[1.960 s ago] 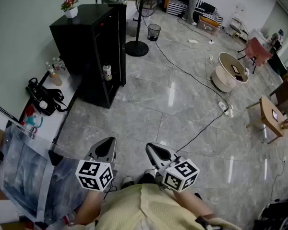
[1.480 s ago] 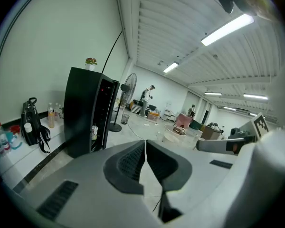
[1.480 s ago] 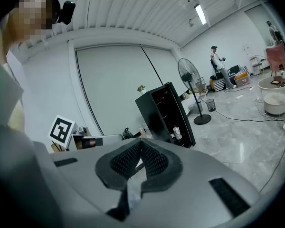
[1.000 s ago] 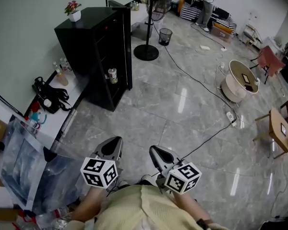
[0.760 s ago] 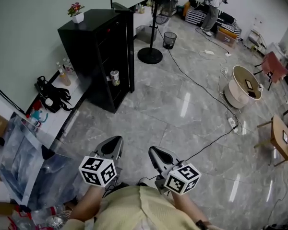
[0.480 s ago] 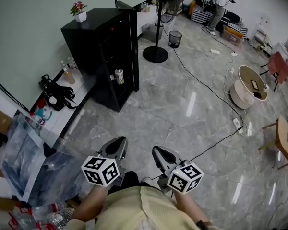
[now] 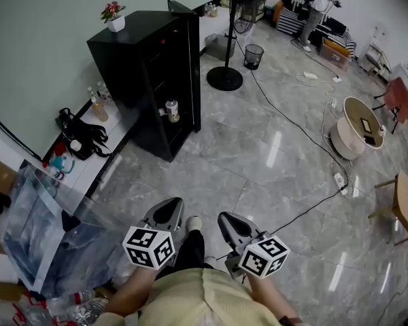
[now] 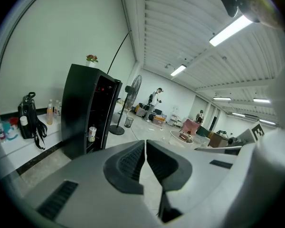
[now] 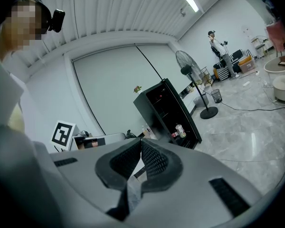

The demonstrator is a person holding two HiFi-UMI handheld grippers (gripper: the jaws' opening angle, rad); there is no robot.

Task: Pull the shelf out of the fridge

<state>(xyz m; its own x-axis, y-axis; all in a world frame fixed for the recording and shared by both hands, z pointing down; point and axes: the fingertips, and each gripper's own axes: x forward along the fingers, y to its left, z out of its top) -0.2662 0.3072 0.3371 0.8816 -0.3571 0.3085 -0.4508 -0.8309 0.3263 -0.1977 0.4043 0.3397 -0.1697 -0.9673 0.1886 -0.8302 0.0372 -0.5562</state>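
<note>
The black fridge [image 7: 146, 73] stood open, a can [image 7: 171, 110] on its shelf [image 7: 163, 116]. Tiled floor [image 7: 251, 158] stretched to the left gripper [image 7: 168, 212] and right gripper [image 7: 230, 222], both closed, empty.

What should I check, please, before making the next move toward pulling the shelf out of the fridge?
1. Fridge door open: ok, the front looks open.
2. Left gripper free: ok, shut on nothing.
3. Right gripper free: ok, shut on nothing.
4. Fridge within reach: not ok, a stretch of floor lies between.
5. Shelf to pull picked out: cannot tell, the inside is too dark.
6. Can off that shelf: cannot tell.
</note>
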